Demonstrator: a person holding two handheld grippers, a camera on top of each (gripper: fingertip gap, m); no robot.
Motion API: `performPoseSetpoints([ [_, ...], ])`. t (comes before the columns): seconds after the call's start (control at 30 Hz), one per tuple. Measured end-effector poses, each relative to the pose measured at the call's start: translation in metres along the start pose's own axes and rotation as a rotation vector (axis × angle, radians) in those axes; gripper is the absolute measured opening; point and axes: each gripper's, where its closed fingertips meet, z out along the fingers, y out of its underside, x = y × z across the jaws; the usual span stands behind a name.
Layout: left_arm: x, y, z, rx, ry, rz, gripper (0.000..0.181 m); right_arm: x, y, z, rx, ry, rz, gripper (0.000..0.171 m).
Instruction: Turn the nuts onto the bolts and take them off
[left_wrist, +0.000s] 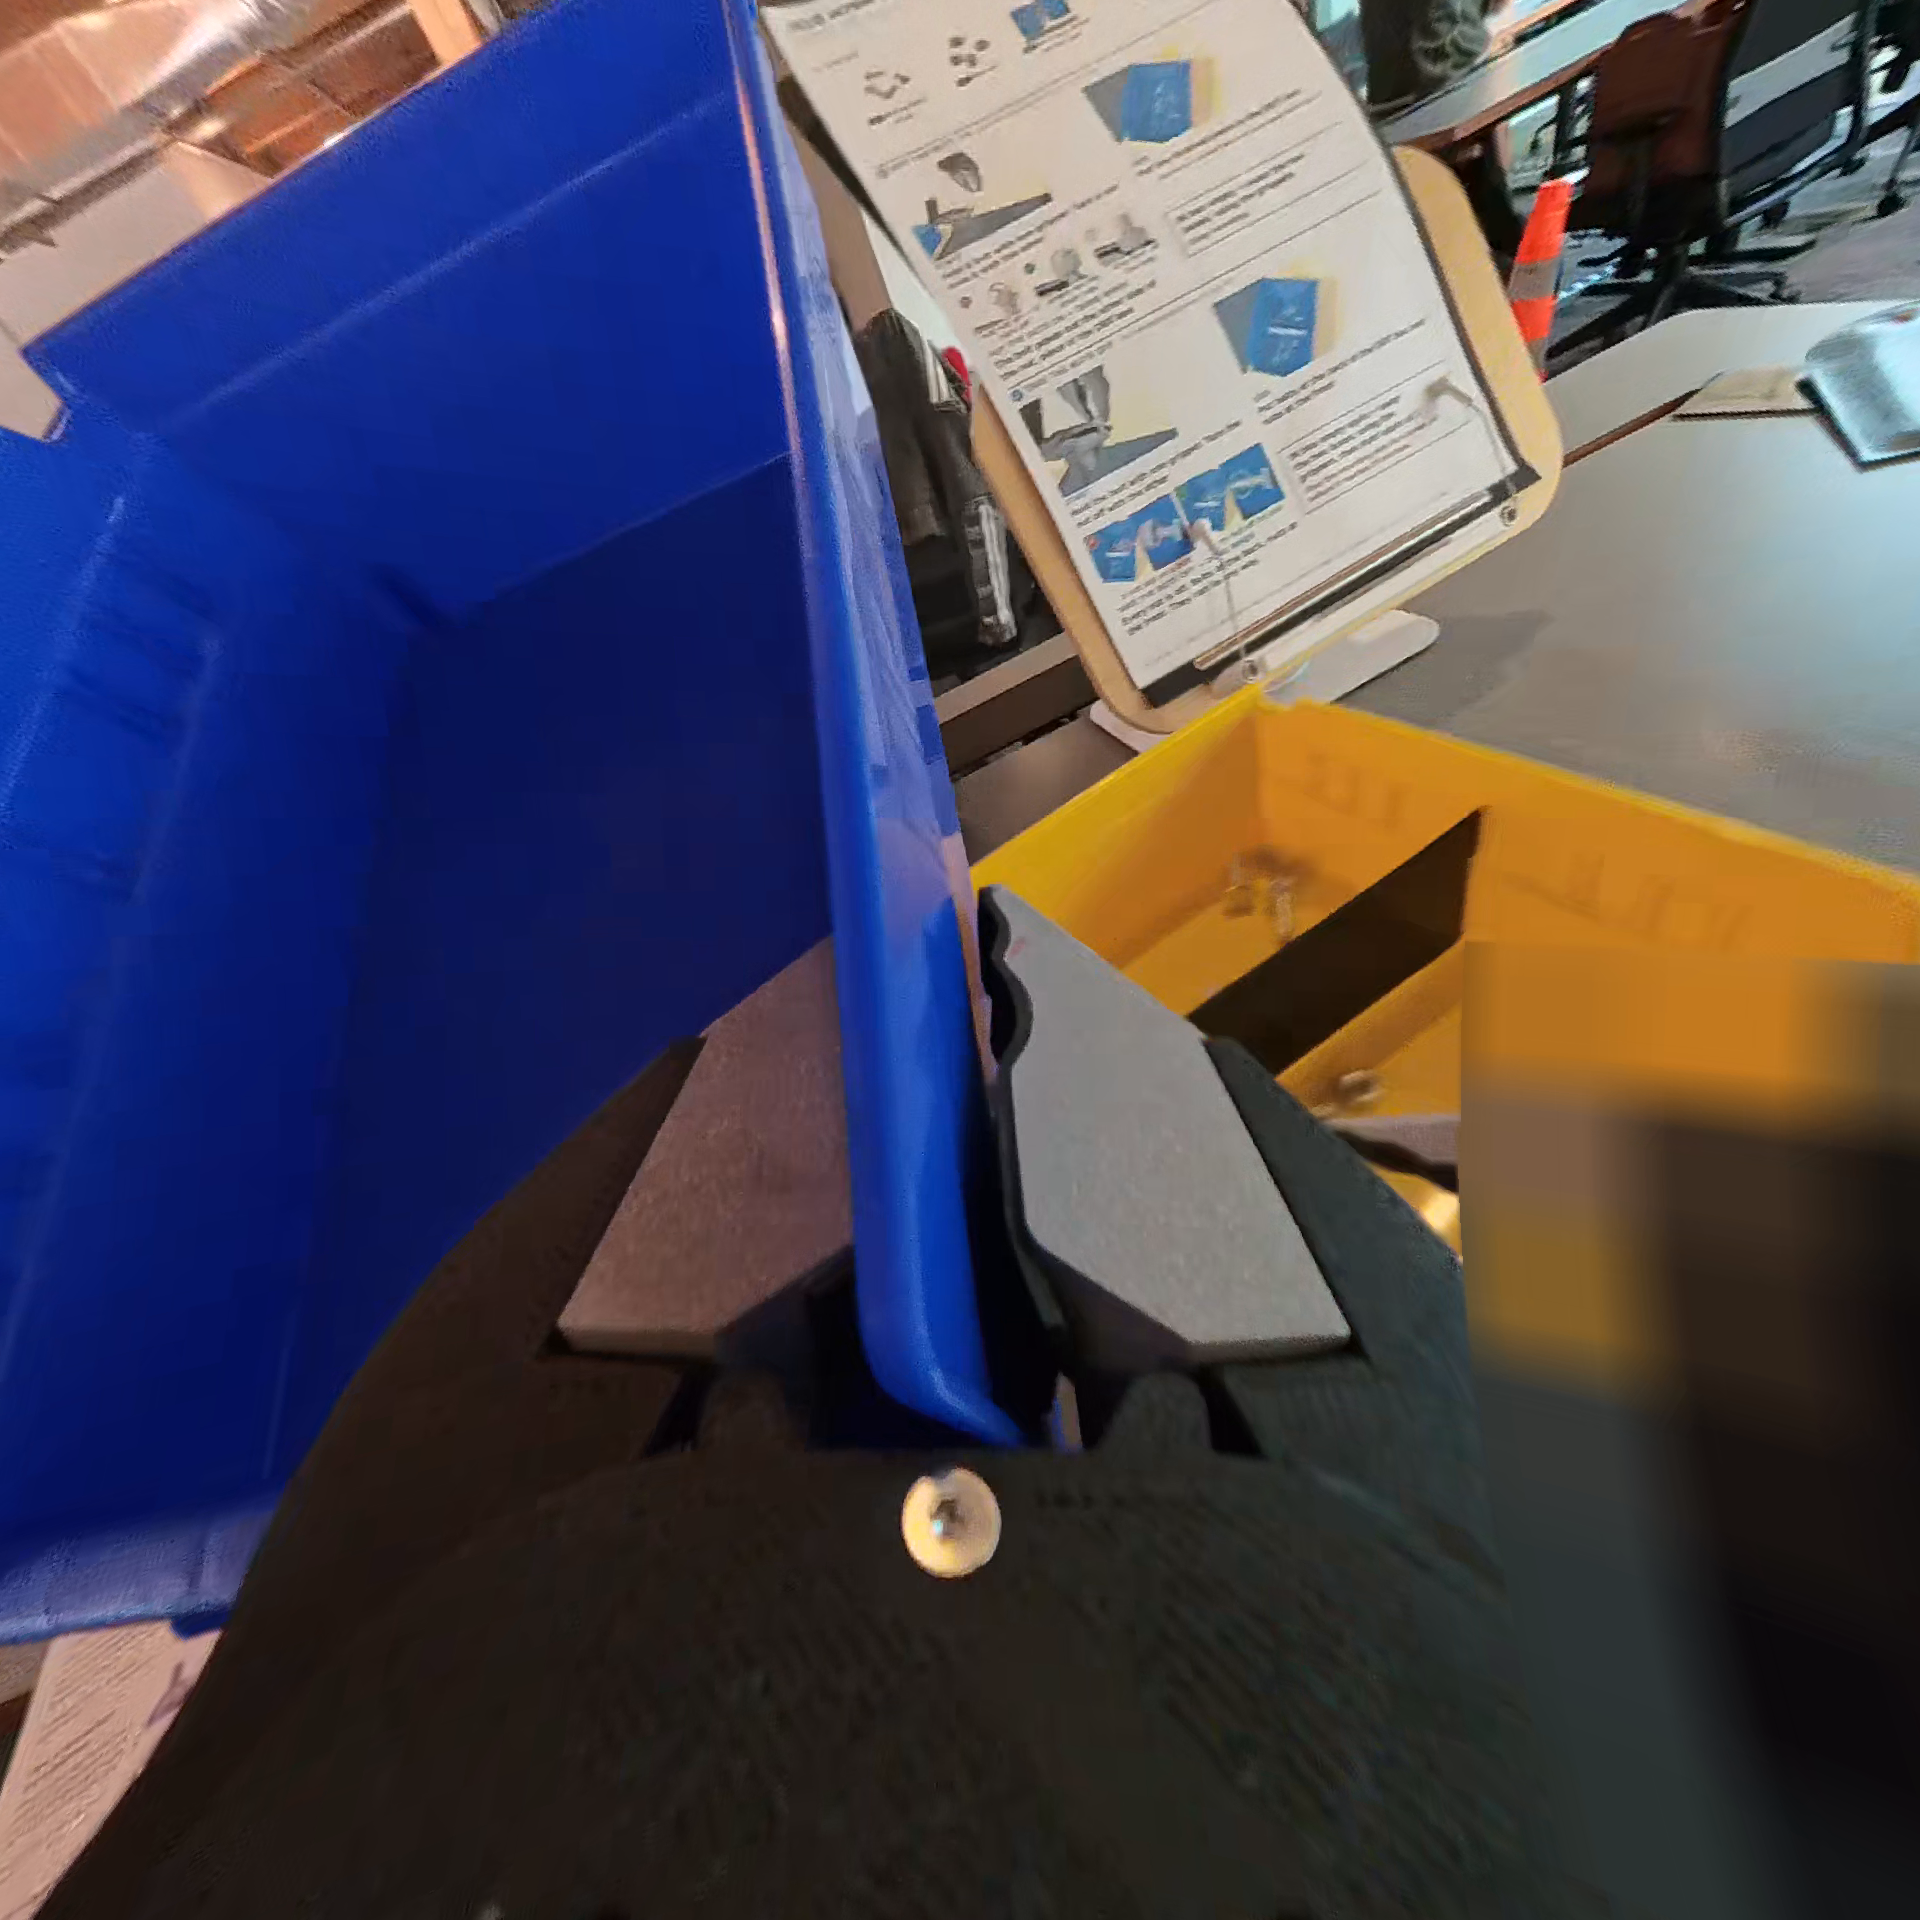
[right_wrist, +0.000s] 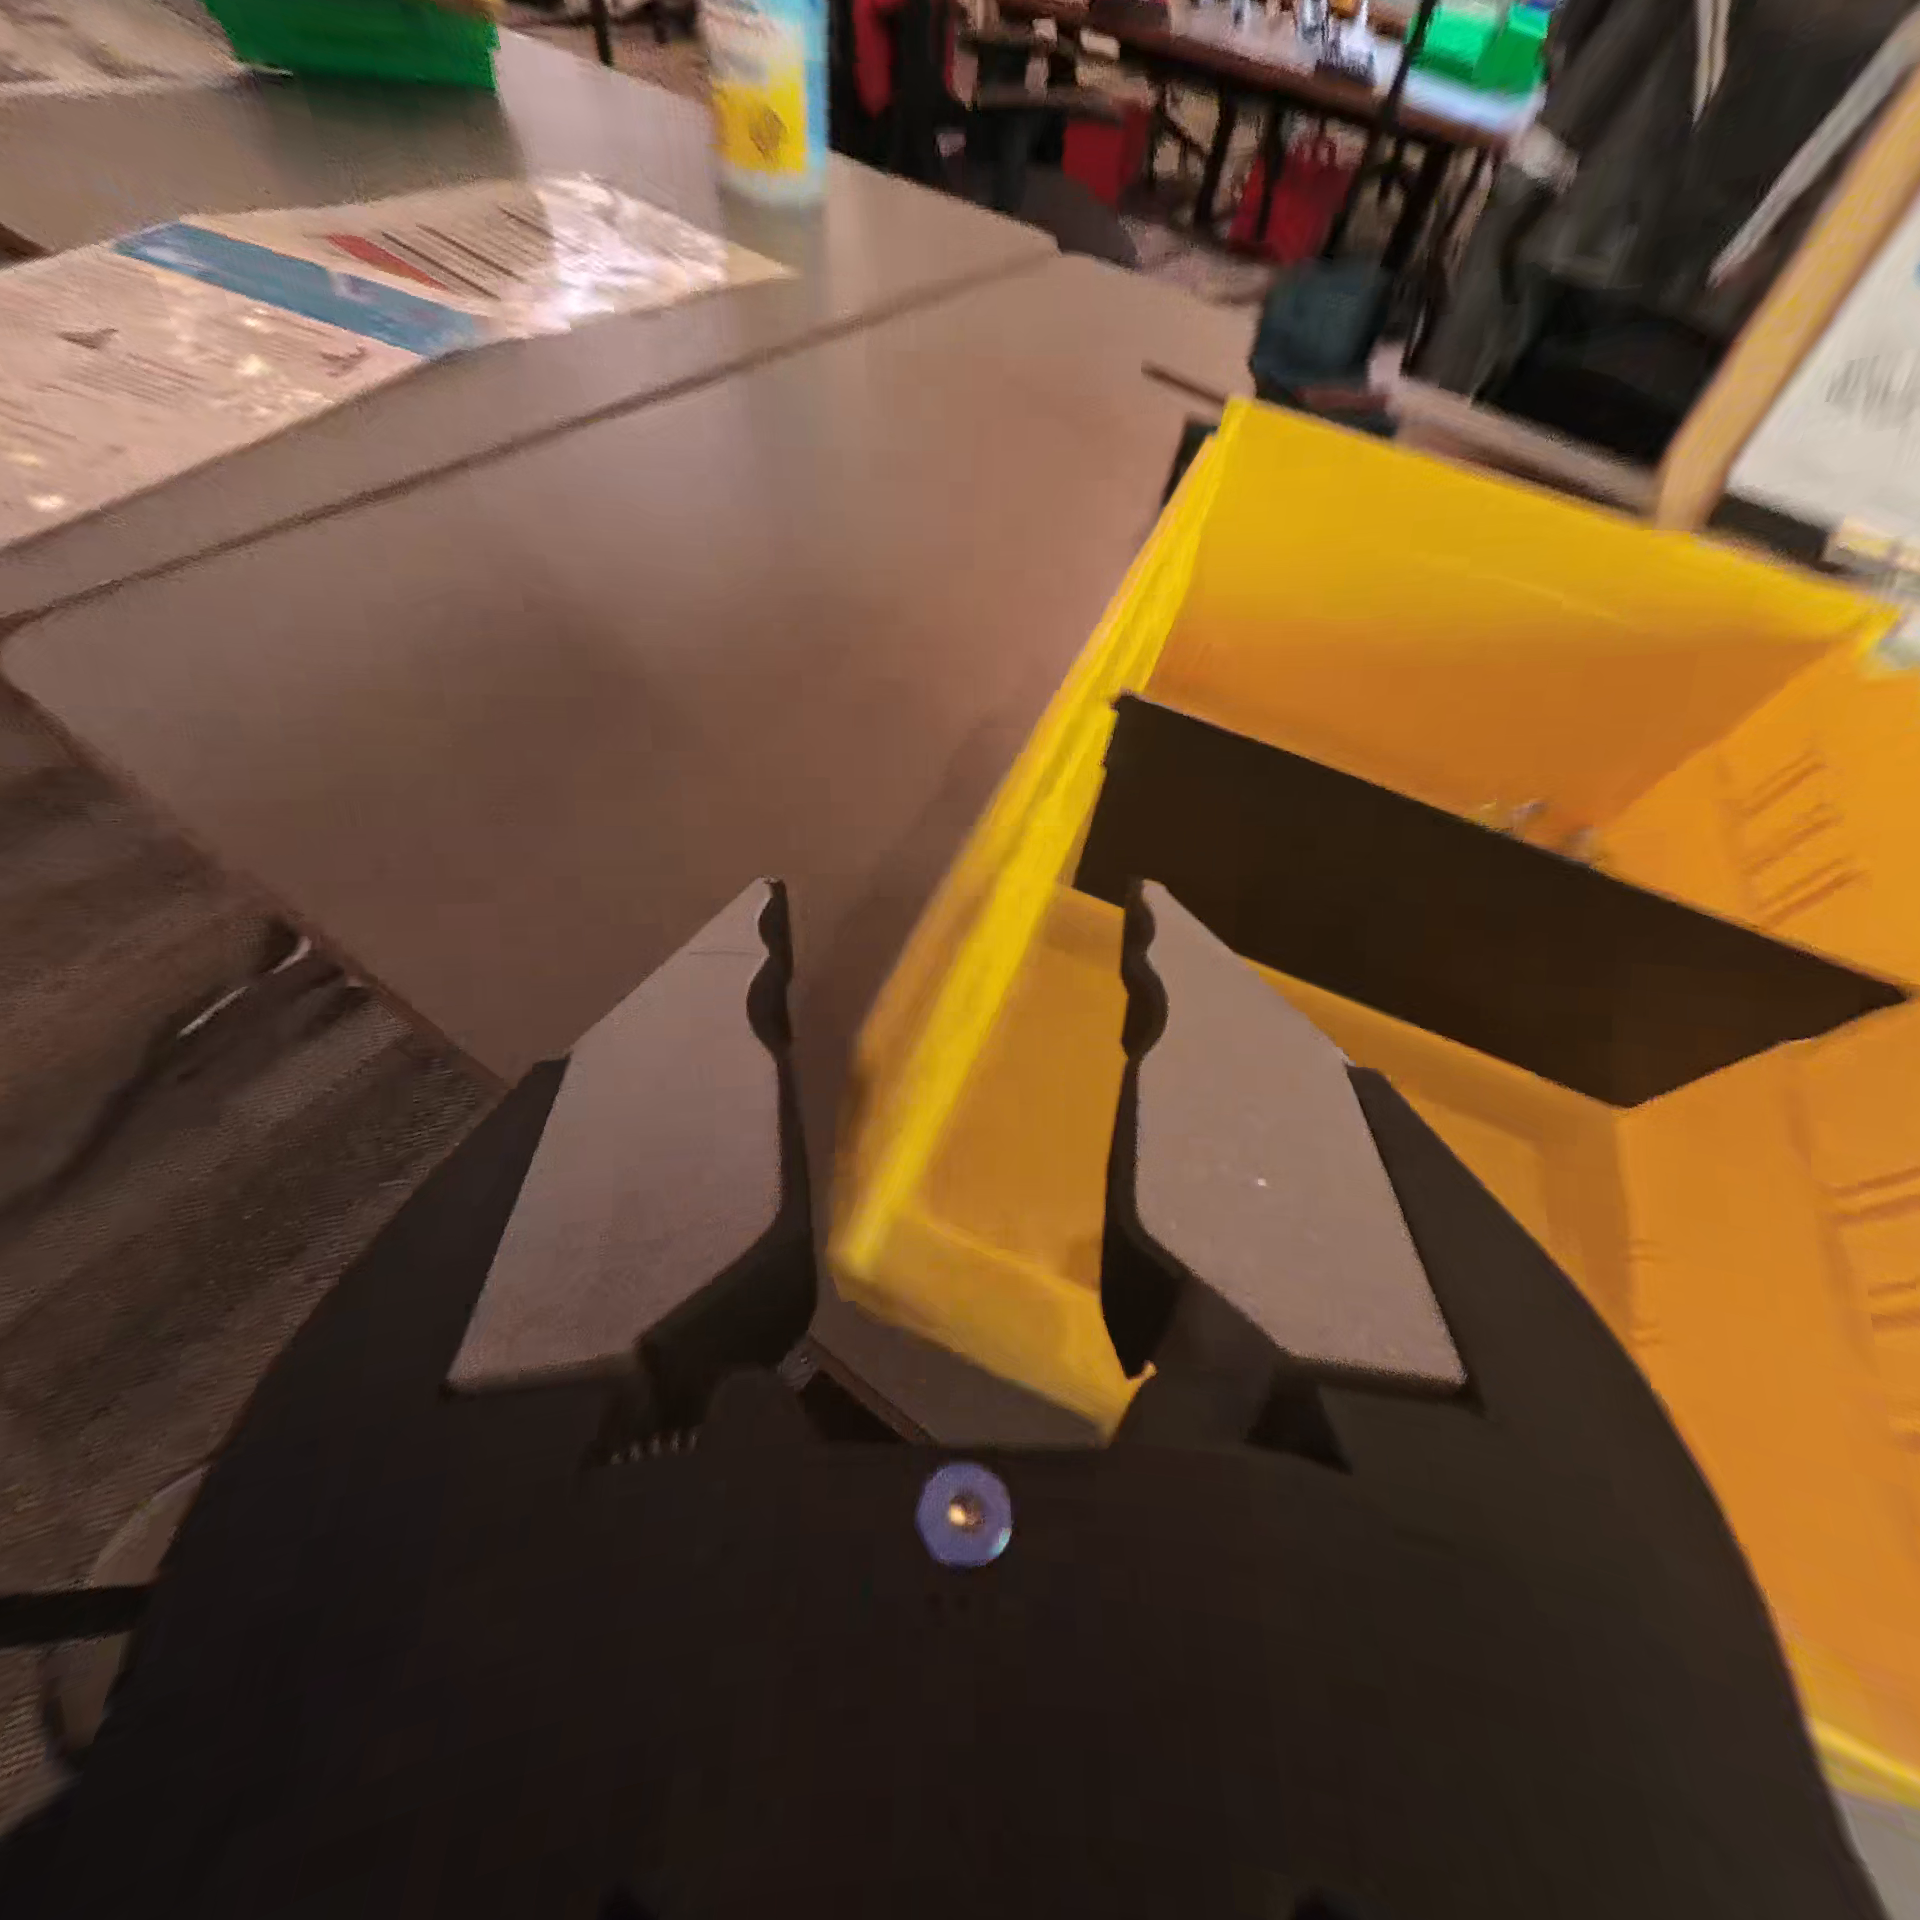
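My left gripper (left_wrist: 914, 935) is shut on the side wall of a blue plastic bin (left_wrist: 468, 675), which is tilted up and looks empty. Beside it stands a yellow bin (left_wrist: 1558, 821) with a black divider (left_wrist: 1351, 945). Small metal bolts or nuts (left_wrist: 1262, 883) lie blurred in its far compartment. My right gripper (right_wrist: 951, 904) is open, its fingers straddling the near corner of the yellow bin's left wall (right_wrist: 1039, 831). The divider (right_wrist: 1455, 914) and metal parts (right_wrist: 1538, 821) also show in the right wrist view.
The bins are on a grey table (right_wrist: 623, 623). An instruction sheet on a wooden stand (left_wrist: 1195, 343) stands behind the yellow bin. Laminated papers (right_wrist: 260, 312), a canister (right_wrist: 769, 104) and a green bin (right_wrist: 364, 36) lie far left. An orange cone (left_wrist: 1538, 260) stands beyond. The left gripper's tips are roughly 15 centimetres from the right gripper's.
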Motion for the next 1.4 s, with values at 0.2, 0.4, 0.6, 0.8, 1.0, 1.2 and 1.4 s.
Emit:
performPoseSetpoints([
  [0.2, 0.057, -0.024, 0.026, 0.019, 0.105, 0.048, 0.004, -0.001, -0.017, -0.068, 0.103, -0.259, -0.001, 0.072],
  [0.4, 0.186, -0.057, 0.056, 0.085, 0.324, 0.158, 0.003, 0.119, 0.020, -0.146, 0.065, -0.234, -0.105, 0.073],
  [0.6, 0.326, -0.027, 0.094, 0.059, 0.471, 0.181, 0.004, 0.283, 0.085, -0.181, -0.002, 0.052, -0.006, 0.053],
  [0.8, 0.424, 0.032, 0.120, -0.112, 0.680, 0.080, 0.007, 0.347, 0.145, -0.190, -0.103, 0.146, 0.124, 0.060],
  [1.0, 0.425, 0.041, 0.084, -0.198, 0.808, 0.109, 0.042, 0.336, 0.130, -0.181, -0.101, 0.197, 0.047, 0.071],
  [1.2, 0.382, 0.033, 0.062, -0.198, 0.846, -0.067, 0.068, 0.282, 0.118, -0.143, -0.213, 0.085, -0.220, 0.061],
  [1.4, 0.363, 0.025, 0.017, -0.178, 1.110, -0.316, 0.059, 0.356, 0.143, -0.144, -0.360, 0.364, -0.174, 0.048],
])
